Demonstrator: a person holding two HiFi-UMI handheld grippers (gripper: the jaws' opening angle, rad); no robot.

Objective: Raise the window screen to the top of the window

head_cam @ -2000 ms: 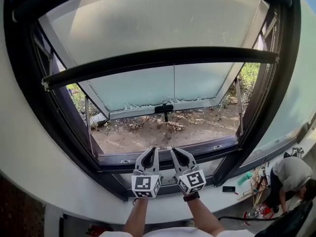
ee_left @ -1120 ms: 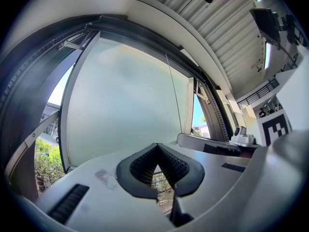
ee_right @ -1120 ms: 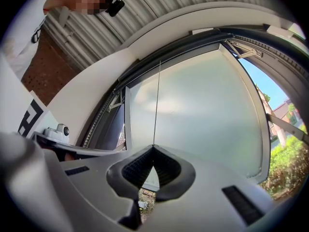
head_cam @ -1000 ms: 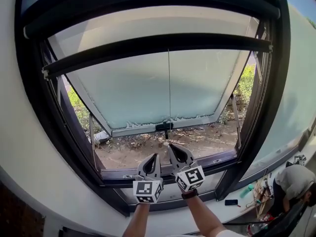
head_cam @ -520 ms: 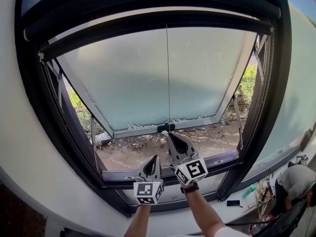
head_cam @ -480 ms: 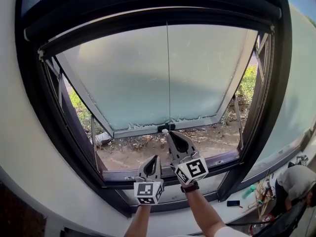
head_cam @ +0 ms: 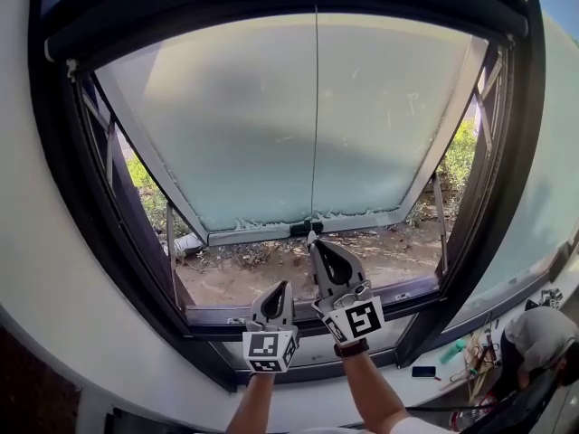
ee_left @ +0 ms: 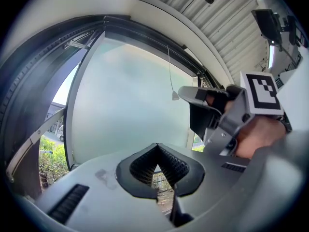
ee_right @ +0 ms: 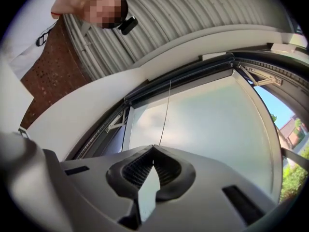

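- screen bar [head_cam: 226, 14]: sits at the very top of the opening, tight under the top of the window frame [head_cam: 68, 179]. No mesh shows across the opening, so the screen looks fully rolled up. Task prob. done or nearly so.
- cord [head_cam: 314, 125]: thin line running straight down from top centre to the tips of the right gripper. It looks taut. W/ the bar that high, the cord is the only handle within reach.
- right gripper [head_cam: 313, 240]: held high, tips pointing up & toward the glass. Fingers pressed together, pinching the cord's lower end right at the tips. Its own view shows the cord coming straight out of the closed tips. My guess at why: a grip at the very end keeps control of the bar, so it doesn't snap home.
- left gripper [head_cam: 281, 287]: lower, just beside the right one, over the bottom of the frame. Fingers pressed together w/ nothing btwn them. It points at the glass but touches nothing; looks parked out of the way, since this is a one-hand job.
- frosted pane [head_cam: 244, 125]: swung outward at the bottom, behind the cord & apart from both grippers. Bare ground shows through the gap below it.
- Next, as I judge it: let the cord go gently. Risk: if there's tension left, the loose end could whip or swing.
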